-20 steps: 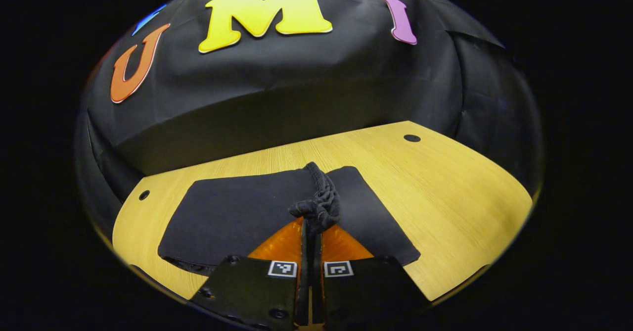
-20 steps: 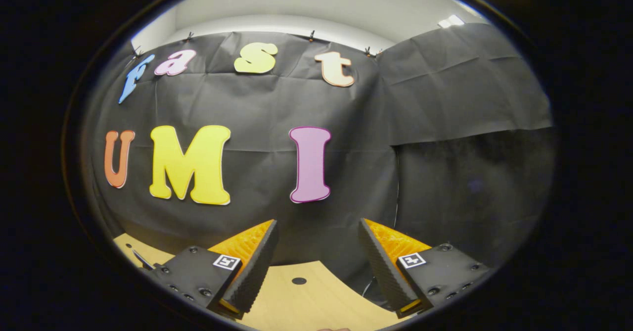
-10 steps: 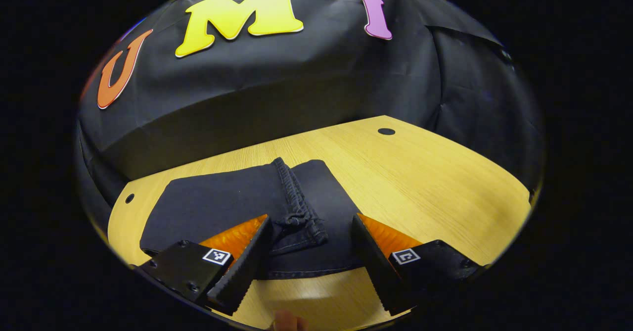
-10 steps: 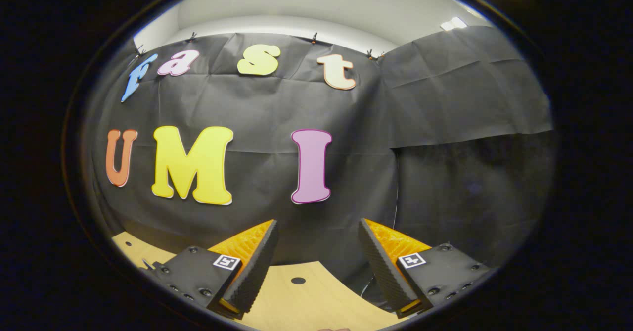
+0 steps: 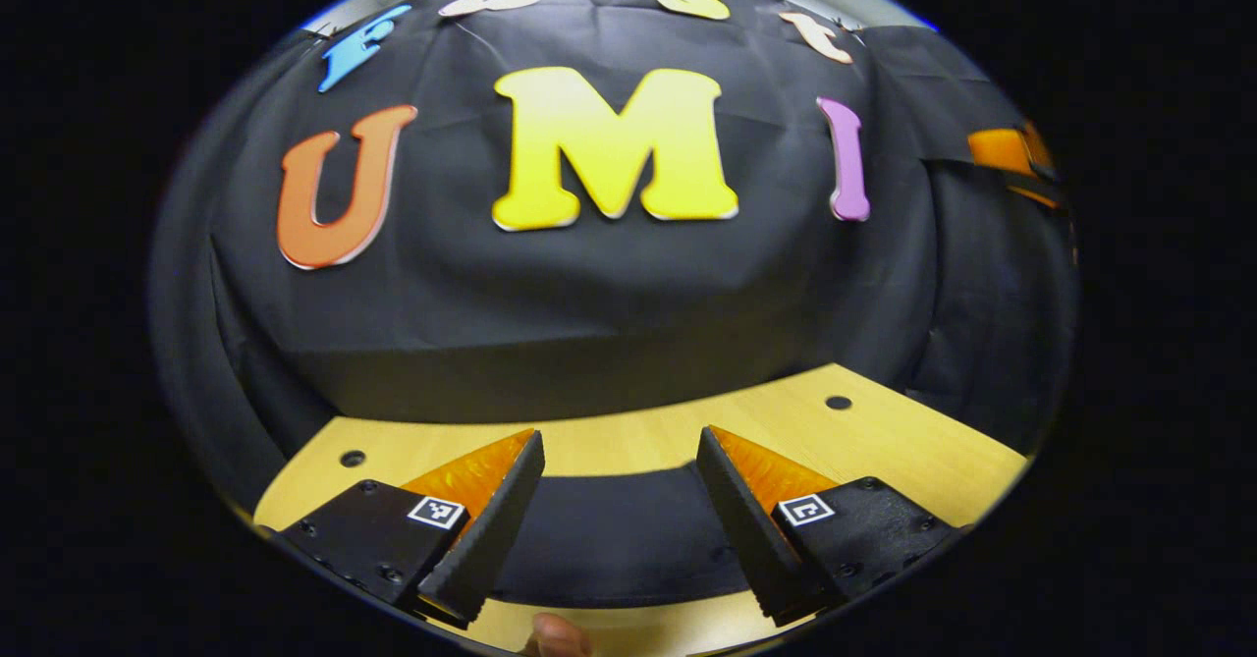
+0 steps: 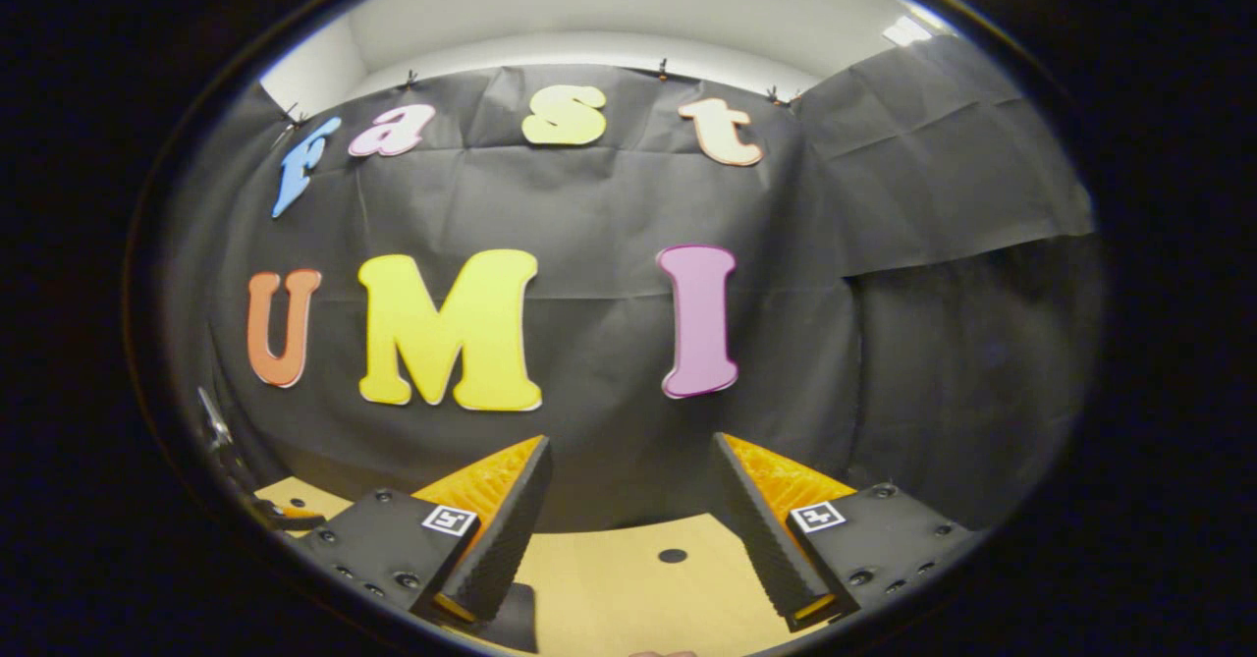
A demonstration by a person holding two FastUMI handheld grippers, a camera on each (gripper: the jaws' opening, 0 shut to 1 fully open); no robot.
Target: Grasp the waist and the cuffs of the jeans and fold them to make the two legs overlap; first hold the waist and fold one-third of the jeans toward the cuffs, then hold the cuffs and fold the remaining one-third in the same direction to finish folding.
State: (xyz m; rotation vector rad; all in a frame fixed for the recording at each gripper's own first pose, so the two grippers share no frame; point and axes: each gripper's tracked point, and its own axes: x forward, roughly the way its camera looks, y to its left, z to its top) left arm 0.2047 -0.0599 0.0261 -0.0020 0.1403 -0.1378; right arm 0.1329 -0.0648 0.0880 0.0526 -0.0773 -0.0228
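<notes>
Dark jeans (image 5: 609, 539) lie folded beneath the spread left claw (image 5: 619, 461); right claw (image 6: 628, 470) likewise gapes.

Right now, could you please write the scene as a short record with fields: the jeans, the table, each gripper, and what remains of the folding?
jeans: dark denim jeans, lying flat on the table as a compact folded bundle, seen in the left gripper view
table: light wooden table with small round dark holes
left gripper: left gripper open, holding nothing, the jeans visible between its fingers
right gripper: right gripper open, holding nothing, pointed across the table toward the booth wall
folding: looks finished, since neither gripper grips the cloth
</notes>
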